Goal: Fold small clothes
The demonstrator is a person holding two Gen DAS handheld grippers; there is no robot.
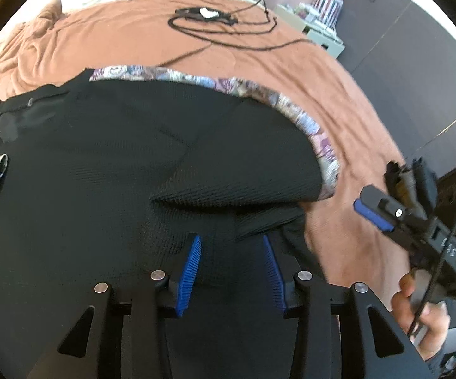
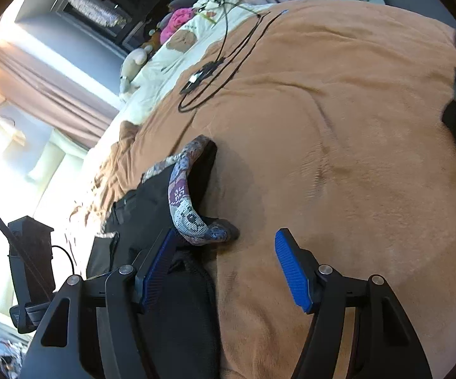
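Note:
A black garment (image 1: 107, 164) with a patterned floral edge (image 1: 303, 123) lies spread on the brown blanket (image 1: 259, 60), with one flap folded over near the right side. My left gripper (image 1: 231, 240) hovers over the black cloth, its blue pads apart, and nothing is pinched between them. My right gripper (image 2: 224, 237) stands open at the garment's corner. The curled patterned edge (image 2: 193, 221) lies just past its left pad (image 2: 158, 262), untouched. In the left wrist view the right gripper (image 1: 373, 211) shows at the right, held by a hand (image 1: 417, 315).
A coiled black cable with a small device (image 1: 209, 15) lies farther up the blanket (image 2: 338, 126). Cream bedding with soft toys (image 2: 183, 38) is at the bed's head. A white shelf unit (image 1: 322, 28) stands beside the bed, whose edge drops off to the right.

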